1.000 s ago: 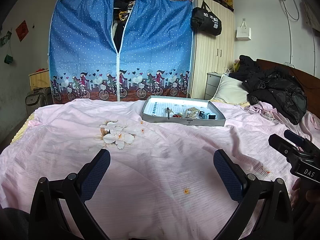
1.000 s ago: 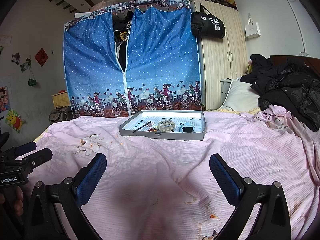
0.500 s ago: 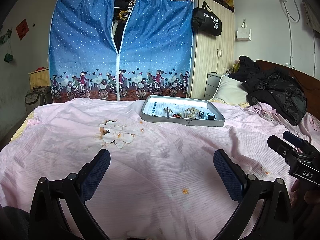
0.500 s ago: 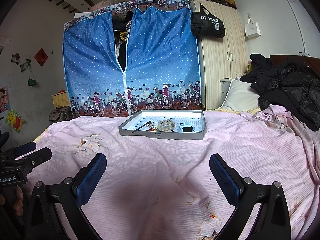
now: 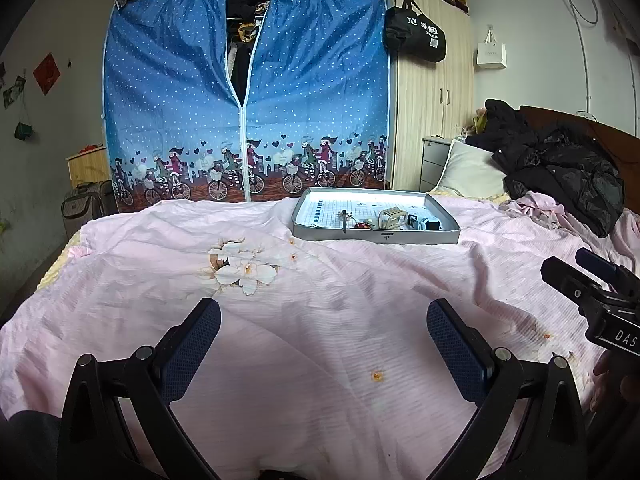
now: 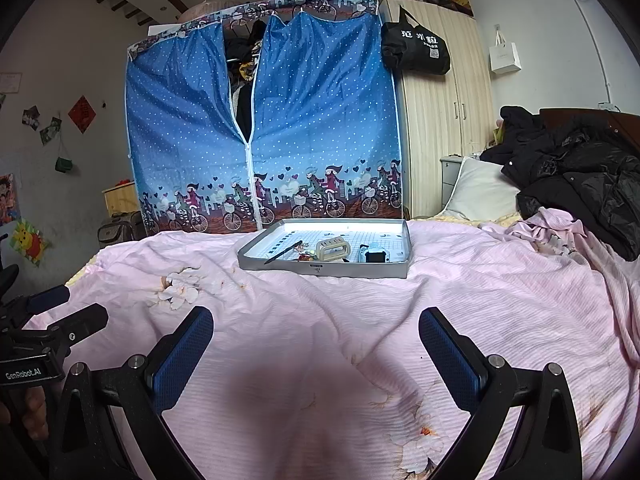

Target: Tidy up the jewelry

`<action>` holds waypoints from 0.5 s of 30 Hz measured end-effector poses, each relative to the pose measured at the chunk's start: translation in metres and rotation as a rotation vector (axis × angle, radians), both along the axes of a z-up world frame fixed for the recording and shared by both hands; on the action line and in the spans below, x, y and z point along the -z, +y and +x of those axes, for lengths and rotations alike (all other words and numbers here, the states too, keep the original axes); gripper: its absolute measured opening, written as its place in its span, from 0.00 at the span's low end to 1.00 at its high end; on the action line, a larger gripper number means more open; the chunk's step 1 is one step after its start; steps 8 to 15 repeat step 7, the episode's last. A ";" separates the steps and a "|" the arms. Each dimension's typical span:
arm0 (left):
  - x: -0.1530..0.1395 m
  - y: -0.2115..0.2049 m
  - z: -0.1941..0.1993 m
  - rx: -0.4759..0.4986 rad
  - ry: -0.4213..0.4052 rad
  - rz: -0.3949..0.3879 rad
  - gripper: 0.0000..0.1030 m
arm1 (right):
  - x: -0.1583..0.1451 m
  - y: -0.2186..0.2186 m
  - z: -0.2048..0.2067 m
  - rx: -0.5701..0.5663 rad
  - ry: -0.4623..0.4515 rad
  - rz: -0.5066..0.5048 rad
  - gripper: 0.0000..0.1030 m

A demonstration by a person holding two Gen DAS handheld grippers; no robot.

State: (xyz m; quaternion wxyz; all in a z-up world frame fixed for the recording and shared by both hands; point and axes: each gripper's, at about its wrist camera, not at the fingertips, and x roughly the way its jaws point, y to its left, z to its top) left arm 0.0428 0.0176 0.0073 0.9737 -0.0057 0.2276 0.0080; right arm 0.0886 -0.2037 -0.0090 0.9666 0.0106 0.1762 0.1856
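Grey metal, shallow and rectangular, the tray (image 6: 324, 270) sits on the pink bedspread (image 6: 460, 304) towards the far side of the bed, in front of the blue dotted fabric wardrobe (image 6: 312, 120). On its gridded floor lie the small pieces: a thin dark stick-like item (image 6: 283, 257) at the left, a little red and gold cluster (image 6: 308, 257) beside it, a beige ribbed hair claw (image 6: 333, 251) in the middle, and a pale blue square-faced watch (image 6: 374, 255) to the right. Well short of the tray, both tools hang over bare bedspread, side by side. The left hand-held gripper (image 5: 323, 344) has its blue-padded fingers spread wide with nothing between them; the right hand-held gripper (image 6: 316, 350) is spread just as wide and also empty. Black coats (image 6: 580, 176) are heaped by the pillow (image 6: 482, 192) at the right
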 end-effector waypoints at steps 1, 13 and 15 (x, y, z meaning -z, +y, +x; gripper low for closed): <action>0.000 0.000 0.000 0.002 0.002 0.001 0.98 | 0.001 0.000 0.000 0.000 0.000 0.000 1.00; 0.001 -0.002 0.001 0.003 0.002 0.012 0.98 | 0.001 0.000 0.000 -0.001 0.002 0.000 1.00; 0.001 -0.002 0.001 0.003 0.002 0.012 0.98 | 0.001 0.000 0.000 -0.001 0.002 0.000 1.00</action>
